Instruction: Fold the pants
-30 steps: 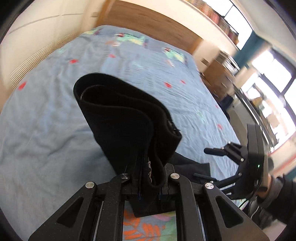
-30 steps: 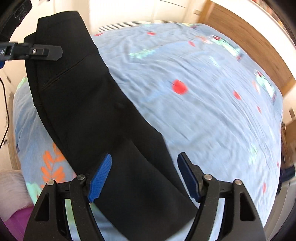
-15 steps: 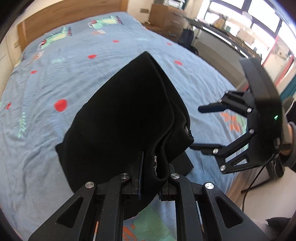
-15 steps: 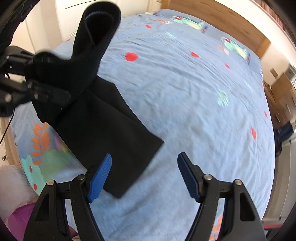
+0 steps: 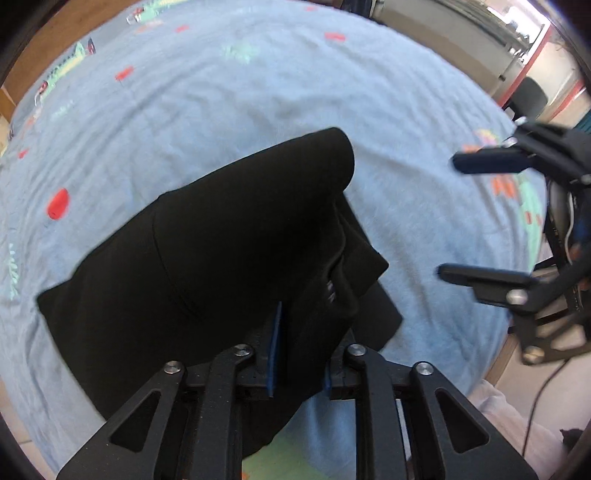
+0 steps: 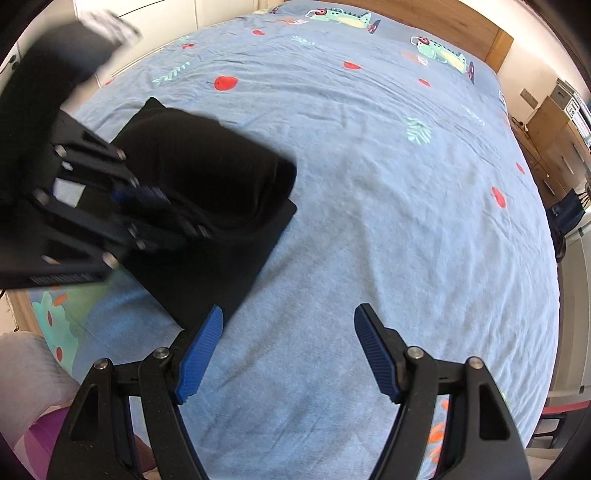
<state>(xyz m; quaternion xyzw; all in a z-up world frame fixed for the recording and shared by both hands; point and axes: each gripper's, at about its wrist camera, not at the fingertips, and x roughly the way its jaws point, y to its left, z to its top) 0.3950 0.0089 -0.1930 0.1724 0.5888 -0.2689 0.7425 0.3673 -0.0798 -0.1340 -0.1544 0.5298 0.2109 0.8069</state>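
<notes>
A: Black fabric first: your left gripper [image 5: 299, 354] is clamped on the pants [image 5: 207, 251], blue pads pinching a thick bunch of layers.

B: Where's the rest of them?

A: Folded over on the blue bedsheet [image 5: 229, 96], near the bed's front edge. Upper layer is lifted, lower layer [image 6: 221, 258] lies flat on the sheet.

B: And my right?

A: Your right gripper [image 6: 288, 343] has its jaws spread wide, nothing between the pads, hovering over bare sheet just beside the pants' corner. Wood headboard [image 6: 443, 22] is at the far end.
</notes>
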